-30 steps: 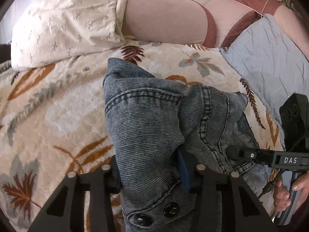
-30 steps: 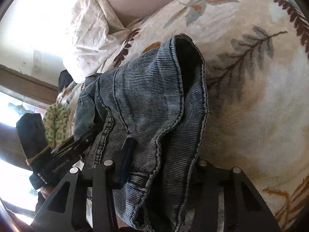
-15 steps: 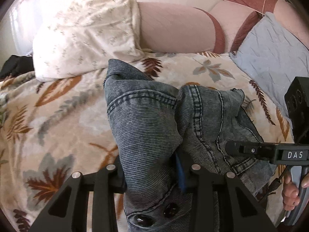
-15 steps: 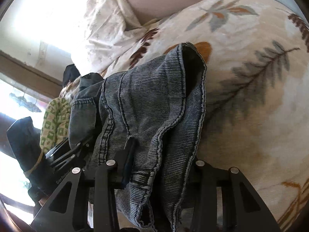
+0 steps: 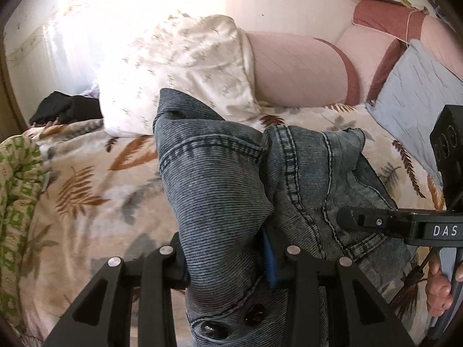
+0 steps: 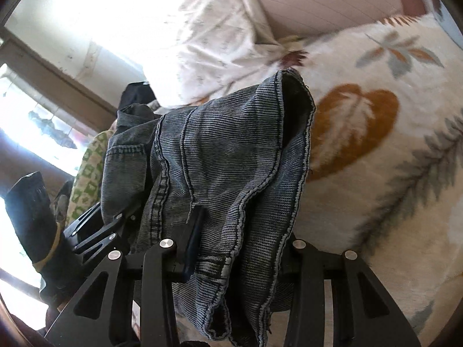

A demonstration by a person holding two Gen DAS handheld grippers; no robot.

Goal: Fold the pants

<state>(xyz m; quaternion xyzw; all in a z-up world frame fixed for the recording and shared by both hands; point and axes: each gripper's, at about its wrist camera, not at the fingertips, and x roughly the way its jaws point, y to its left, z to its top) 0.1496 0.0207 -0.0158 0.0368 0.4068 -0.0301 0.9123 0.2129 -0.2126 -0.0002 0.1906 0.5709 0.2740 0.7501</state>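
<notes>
The left gripper (image 5: 225, 257) is clamped on a thick bunch of the pants (image 5: 225, 179), its two fingers pressed against either side of the grey-blue denim, with a blue pad showing on the right-hand finger. Two dark buttons (image 5: 231, 322) sit on the fabric just below the gripper, near the camera. Ahead of it the denim rises in a fold and spreads to the right, where it runs under the right gripper (image 5: 347, 218), which comes in from that side with a hand (image 5: 439, 286) on its handle.

In the right wrist view, the right gripper (image 6: 237, 248) is likewise closed on a gathered bunch of the pants (image 6: 225, 150); the cloth drapes over and between its fingers, with a hem opening ahead and slightly right. The left gripper (image 6: 98, 231) sits to its left, touching the same garment.

Beyond both grippers lies a bed with a leaf-patterned blanket (image 5: 86, 179), then a white pillow (image 5: 185, 72) and a pink bolster (image 5: 298, 69). A green patterned cloth (image 5: 17, 190) lies far left.
</notes>
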